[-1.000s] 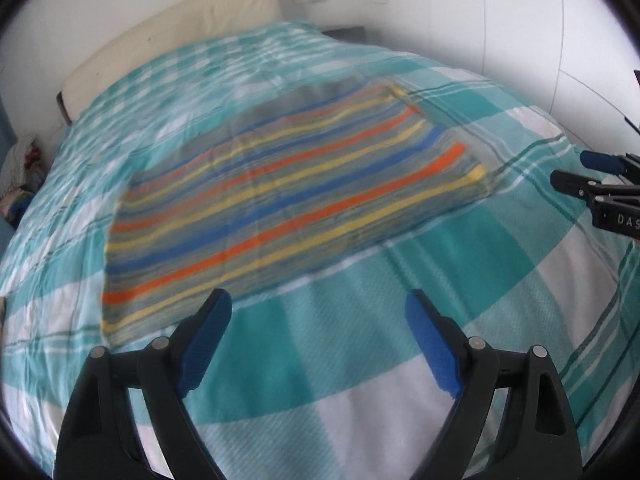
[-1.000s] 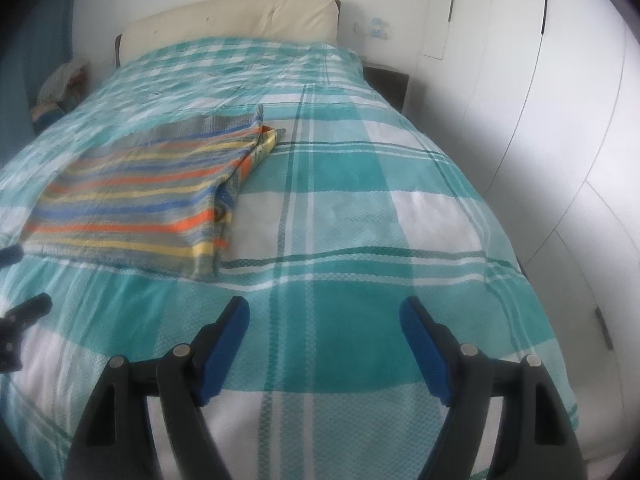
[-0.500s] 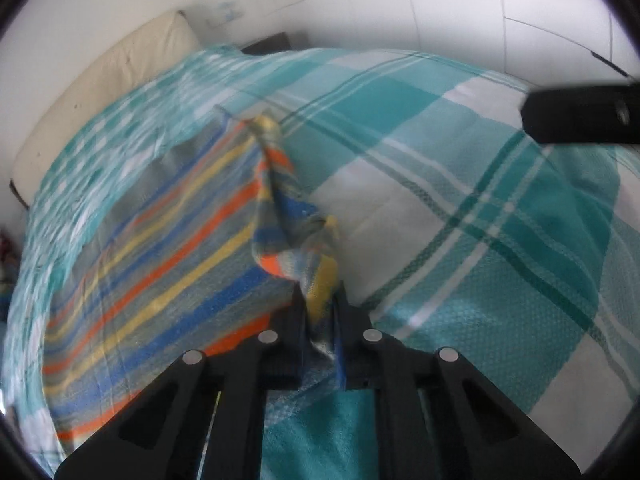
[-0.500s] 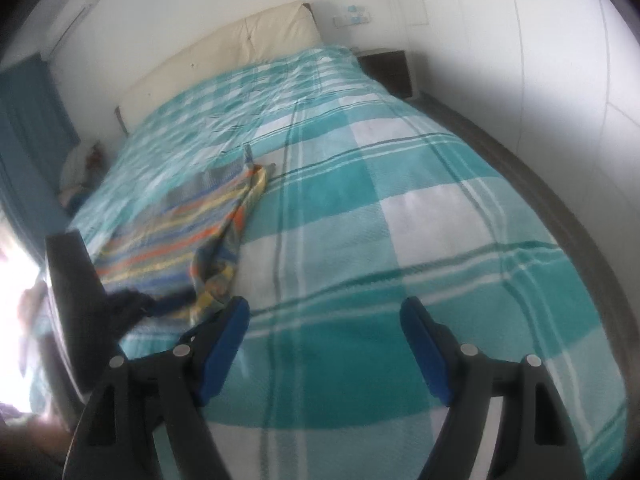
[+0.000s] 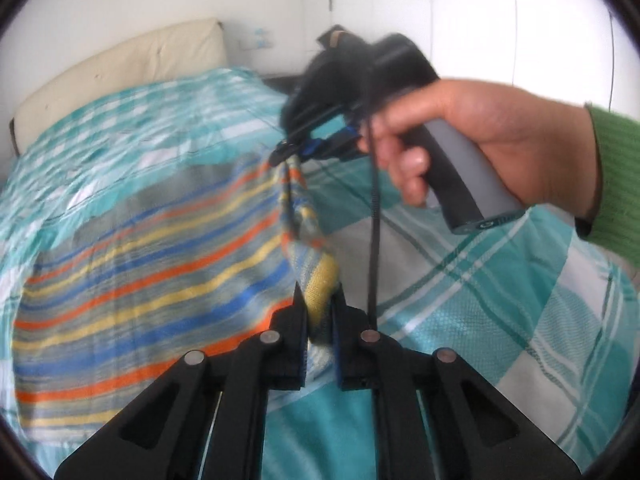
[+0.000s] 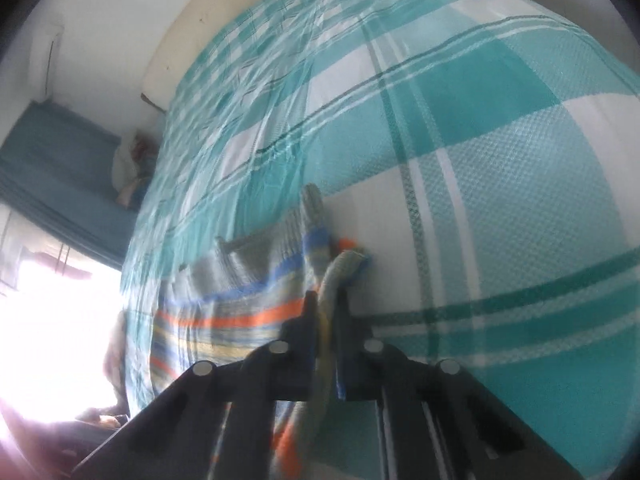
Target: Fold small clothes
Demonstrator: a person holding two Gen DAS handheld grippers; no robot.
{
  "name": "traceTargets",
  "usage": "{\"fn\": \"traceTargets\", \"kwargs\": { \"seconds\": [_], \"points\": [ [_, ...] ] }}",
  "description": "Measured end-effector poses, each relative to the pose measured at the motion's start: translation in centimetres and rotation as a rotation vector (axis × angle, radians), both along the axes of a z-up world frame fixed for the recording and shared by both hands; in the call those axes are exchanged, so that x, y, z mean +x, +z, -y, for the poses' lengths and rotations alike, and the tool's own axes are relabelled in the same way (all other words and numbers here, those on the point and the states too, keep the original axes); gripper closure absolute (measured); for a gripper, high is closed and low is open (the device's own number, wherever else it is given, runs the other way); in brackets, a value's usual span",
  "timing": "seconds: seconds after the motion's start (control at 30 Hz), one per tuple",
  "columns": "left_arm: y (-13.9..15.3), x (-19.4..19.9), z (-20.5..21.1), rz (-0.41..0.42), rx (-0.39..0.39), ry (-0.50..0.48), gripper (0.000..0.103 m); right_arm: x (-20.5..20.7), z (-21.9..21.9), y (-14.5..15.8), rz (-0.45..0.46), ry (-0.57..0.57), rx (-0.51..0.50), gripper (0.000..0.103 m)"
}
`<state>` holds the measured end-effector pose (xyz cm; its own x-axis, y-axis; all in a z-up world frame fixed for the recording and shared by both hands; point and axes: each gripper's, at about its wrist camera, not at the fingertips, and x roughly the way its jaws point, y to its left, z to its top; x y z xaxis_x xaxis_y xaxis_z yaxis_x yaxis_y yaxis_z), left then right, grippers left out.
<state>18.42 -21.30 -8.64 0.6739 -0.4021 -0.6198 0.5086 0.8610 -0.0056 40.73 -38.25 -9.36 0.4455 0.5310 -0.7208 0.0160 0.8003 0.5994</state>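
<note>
Pinching the near corner of the striped cloth (image 5: 152, 272), our left gripper (image 5: 318, 304) has its fingers closed on the yellow edge. Farther along that lifted edge, our right gripper (image 5: 286, 151) is clamped on the cloth too, the right hand (image 5: 460, 136) around its handle. The rest lies flat on the checked bed (image 5: 500, 288), pillow (image 5: 120, 68) beyond.
</note>
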Motion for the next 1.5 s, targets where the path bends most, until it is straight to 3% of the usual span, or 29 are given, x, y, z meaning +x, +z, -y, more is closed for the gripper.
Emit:
{"fn": "traceTargets", "kwargs": {
  "seconds": [0.17, 0.27, 0.43, 0.57, 0.63, 0.67, 0.7, 0.73, 0.77, 0.8, 0.87, 0.97, 1.07, 1.13, 1.23, 1.33, 1.4, 1.5],
  "points": [
    [2.5, -0.7, -7.7, -0.011, -0.096, 0.124, 0.096, -0.3, -6.4, 5.6, 0.113, 0.138, -0.008, 0.096],
    [2.8, -0.8, -12.8, -0.057, -0.159, 0.228, 0.096, 0.2, -12.6, 7.1, 0.142, 0.227, -0.019, 0.096],
    [0.9, -0.8, -20.3, -0.155, -0.243, 0.404, 0.096, 1.0, -23.8, 6.0, 0.143, 0.346, -0.048, 0.096],
    [-1.2, 0.1, -23.8, -0.224, -0.287, 0.512, 0.096, 1.2, -30.4, 4.0, 0.144, 0.401, -0.063, 0.096],
    [-2.5, 0.9, -25.3, -0.28, -0.303, 0.556, 0.088, 1.4, -32.5, 2.8, 0.136, 0.411, -0.063, 0.093],
    [-3.0, 1.2, -26.0, -0.313, -0.306, 0.579, 0.078, 1.6, -33.2, 2.0, 0.119, 0.397, -0.049, 0.088],
    [-3.4, 1.4, -26.7, -0.34, -0.331, 0.581, 0.075, 1.7, -33.1, 1.4, 0.096, 0.376, -0.023, 0.082],
    [-3.4, 1.3, -27.1, -0.352, -0.362, 0.57, 0.074, 1.8, -32.6, 1.1, 0.09, 0.351, 0.012, 0.067],
    [-3.2, 1.2, -27.3, -0.351, -0.366, 0.568, 0.065, 1.5, -31.8, 1.1, 0.099, 0.327, 0.042, 0.06],
    [-2.7, 0.9, -27.4, -0.334, -0.355, 0.57, 0.051, 1.0, -30.8, 1.5, 0.12, 0.31, 0.053, 0.06],
    [-2.0, 0.4, -27.3, -0.281, -0.343, 0.562, 0.038, -0.1, -29.2, 2.2, 0.146, 0.303, 0.029, 0.06],
    [-1.7, 0.9, -26.6, -0.272, -0.313, 0.544, 0.037, -3.7, -26.6, 3.6, 0.203, 0.367, -0.065, 0.06],
    [-2.8, 2.4, -26.4, -0.309, -0.245, 0.592, 0.038, -9.2, -24.8, 4.2, 0.263, 0.476, -0.123, 0.06],
    [-4.0, 3.3, -26.8, -0.36, -0.221, 0.621, 0.037, -12.3, -24.6, 2.7, 0.254, 0.529, -0.181, 0.055],
    [-3.7, 2.9, -27.4, -0.369, -0.209, 0.624, 0.036, -15.7, -24.3, -0.9, 0.169, 0.562, -0.356, 0.051],
    [-2.1, 1.1, -28.1, -0.365, -0.225, 0.613, 0.026, -19.2, -22.3, -0.5, 0.22, 0.521, -0.345, 0.051],
    [-1.2, 0.1, -28.5, -0.342, -0.227, 0.602, 0.018, -21.0, -21.2, 0.4, 0.256, 0.482, -0.347, 0.045],
    [-0.2, -0.8, -28.8, -0.32, -0.208, 0.577, 0.017, -23.1, -19.6, 1.4, 0.308, 0.408, -0.369, 0.038]
  ]
}}
